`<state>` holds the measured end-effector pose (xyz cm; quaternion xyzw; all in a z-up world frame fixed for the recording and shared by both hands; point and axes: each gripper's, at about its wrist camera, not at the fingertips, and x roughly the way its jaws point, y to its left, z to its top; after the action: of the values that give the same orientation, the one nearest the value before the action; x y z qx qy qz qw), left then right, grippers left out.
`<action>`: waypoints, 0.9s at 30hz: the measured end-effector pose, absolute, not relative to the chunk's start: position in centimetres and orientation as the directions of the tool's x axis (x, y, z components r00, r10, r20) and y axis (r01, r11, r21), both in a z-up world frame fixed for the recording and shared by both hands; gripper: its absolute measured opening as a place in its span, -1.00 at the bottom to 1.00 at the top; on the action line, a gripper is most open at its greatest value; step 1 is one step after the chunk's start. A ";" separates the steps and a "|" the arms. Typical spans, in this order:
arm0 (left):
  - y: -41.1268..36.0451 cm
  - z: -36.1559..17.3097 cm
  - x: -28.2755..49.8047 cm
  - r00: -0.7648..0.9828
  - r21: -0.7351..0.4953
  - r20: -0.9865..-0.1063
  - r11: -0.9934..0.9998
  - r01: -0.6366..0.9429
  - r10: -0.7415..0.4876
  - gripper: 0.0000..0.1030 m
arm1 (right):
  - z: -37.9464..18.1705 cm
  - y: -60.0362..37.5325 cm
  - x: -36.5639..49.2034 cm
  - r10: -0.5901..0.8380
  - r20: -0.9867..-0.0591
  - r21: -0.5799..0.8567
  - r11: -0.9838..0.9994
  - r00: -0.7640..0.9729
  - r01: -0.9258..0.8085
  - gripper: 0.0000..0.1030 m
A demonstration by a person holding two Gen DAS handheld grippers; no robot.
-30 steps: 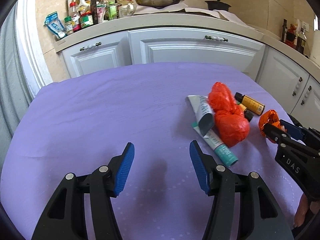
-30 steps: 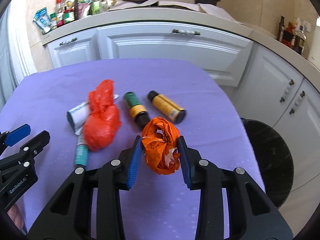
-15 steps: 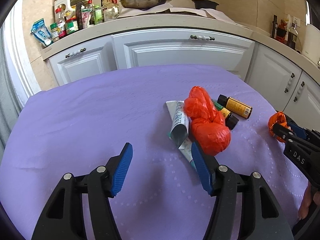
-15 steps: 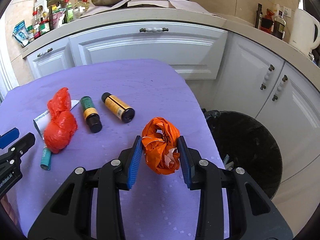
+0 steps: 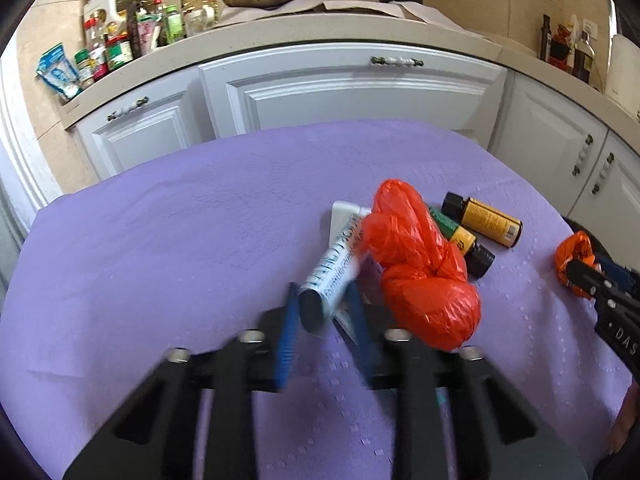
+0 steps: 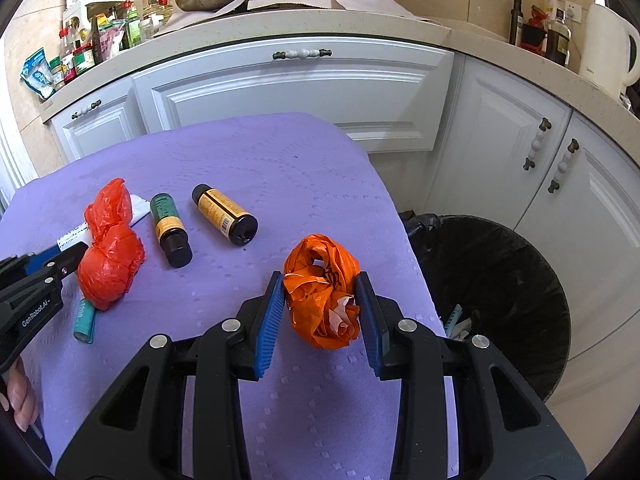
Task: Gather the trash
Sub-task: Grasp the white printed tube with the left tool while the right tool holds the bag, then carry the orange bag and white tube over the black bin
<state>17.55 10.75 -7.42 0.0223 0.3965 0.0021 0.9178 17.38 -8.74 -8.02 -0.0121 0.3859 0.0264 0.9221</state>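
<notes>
**Both grippers on trash, bin beside the right one**

Right gripper [image 6: 320, 312]: blue pads pinch an orange crumpled bag [image 6: 322, 294] from both sides; a scrap of white paper shows in its folds. The bag is lifted clear of the purple tablecloth [image 6: 248, 160], near the cloth's right edge. Just right of this gripper, below table level, stands a black bin [image 6: 516, 300] lined with a black bag, a few scraps at its bottom.

Left gripper [image 5: 322, 318]: jaws closing, blurred. A white tube [image 5: 334, 268] with blue lettering lies between the pads, its capped end toward the camera. Whether the pads press on it yet, cannot tell. A second, teal tube [image 6: 85, 320] lies under it, mostly hidden in the left view.

Right of the left gripper's tips, touching the white tube: a red knotted bag [image 5: 424, 276] on the cloth. Beyond the bag, a green-labelled bottle [image 6: 168, 228] and a yellow-labelled bottle [image 6: 224, 214] lie on their sides, close together, not touching.

Ahead of both grippers: white cabinets [image 6: 304, 88] under a countertop with jars, a pan and a kettle [image 6: 608, 48].
</notes>
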 end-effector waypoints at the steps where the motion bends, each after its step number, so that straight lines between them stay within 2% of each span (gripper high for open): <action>1: 10.7 -7.5 17.5 0.687 0.044 -0.727 0.999 0.019 0.019 -0.76 | -8.0 -8.7 17.4 0.039 -0.713 -0.002 0.998 0.700 -0.058 -0.32; 7: 10.3 -7.3 16.9 0.703 0.053 -0.711 0.998 0.043 0.008 -0.93 | -8.0 -8.6 17.4 0.035 -0.712 -0.010 0.998 0.701 -0.059 -0.32; 27: 12.5 -3.8 12.1 0.770 0.038 -0.637 0.999 -0.015 0.036 -0.96 | -5.8 -9.3 14.5 0.010 -0.663 -0.015 1.000 0.748 -0.026 -0.32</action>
<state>12.05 12.45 -3.81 0.0152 0.3391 0.0136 0.9405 14.50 -9.29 -5.79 -0.0117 0.3546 0.0096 0.9349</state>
